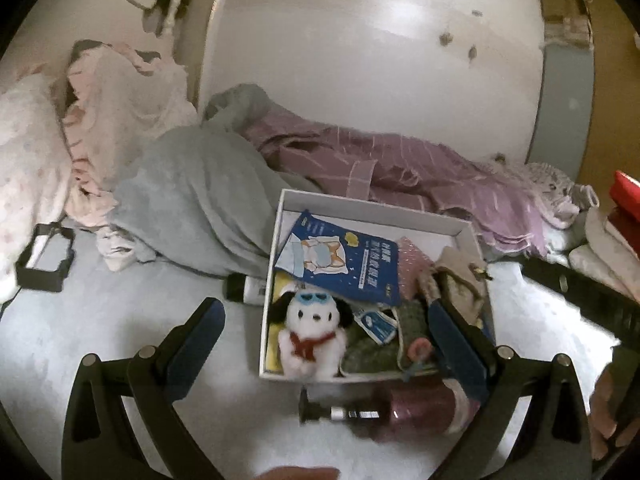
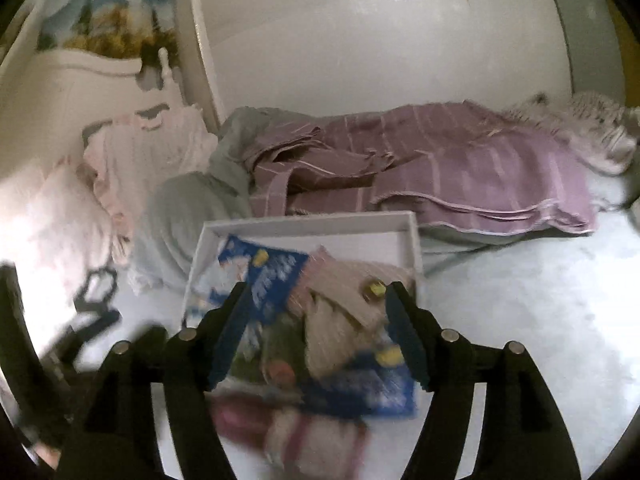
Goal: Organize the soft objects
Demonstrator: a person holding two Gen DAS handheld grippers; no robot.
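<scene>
A white box (image 1: 362, 209) lies on the bed, holding a white plush dog (image 1: 310, 336) with blue goggles, a blue printed packet (image 1: 344, 264), a beige pouch (image 1: 460, 280) and green cloth (image 1: 380, 350). My left gripper (image 1: 324, 320) is open, its fingers spread to either side of the dog, above the box's near end. My right gripper (image 2: 316, 300) is open over the same box (image 2: 312, 222), straddling the beige pouch (image 2: 348, 312) and the packet (image 2: 276, 276); this view is blurred.
A grey blanket (image 1: 192, 200), a purple striped cloth (image 1: 400, 176) and pink bedding (image 1: 120, 112) lie heaped behind the box. A dark red bottle (image 1: 400, 412) lies at its near edge, a white tube (image 1: 248, 288) at its left. A black frame (image 1: 46, 256) lies far left.
</scene>
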